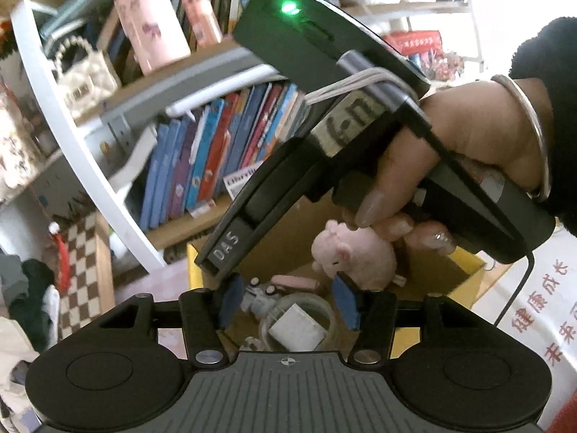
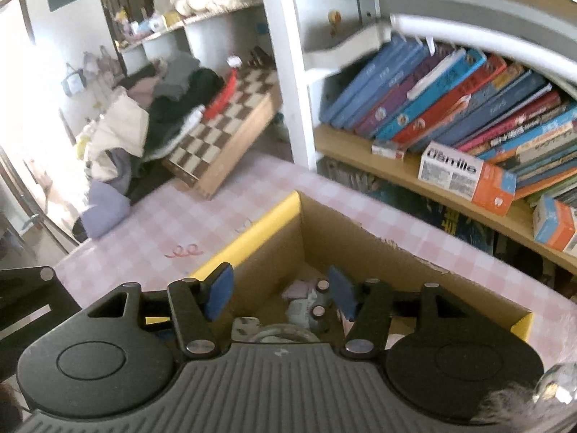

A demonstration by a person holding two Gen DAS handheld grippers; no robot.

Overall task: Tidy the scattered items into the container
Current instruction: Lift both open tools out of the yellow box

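A cardboard box (image 2: pixel 288 231) with yellow edges stands on the pink checked tabletop. Inside it lie a roll of clear tape (image 1: pixel 324 310), a white block (image 1: pixel 295 328), a pink flat item (image 1: pixel 294 282) and a small grey toy (image 2: pixel 310 305). A pink plush pig (image 1: pixel 355 252) shows over the box, beside the right hand's fingers. My left gripper (image 1: pixel 288 299) is open and empty above the box. My right gripper (image 2: pixel 281 294) is open and empty over the box too; its body (image 1: pixel 324 108) fills the left wrist view.
A bookshelf (image 2: pixel 450 101) full of books stands just behind the box. A chessboard box (image 2: pixel 223 130) and a pile of clothes (image 2: pixel 155 108) lie at the far left. Small cartons (image 2: pixel 465 176) sit on the shelf edge.
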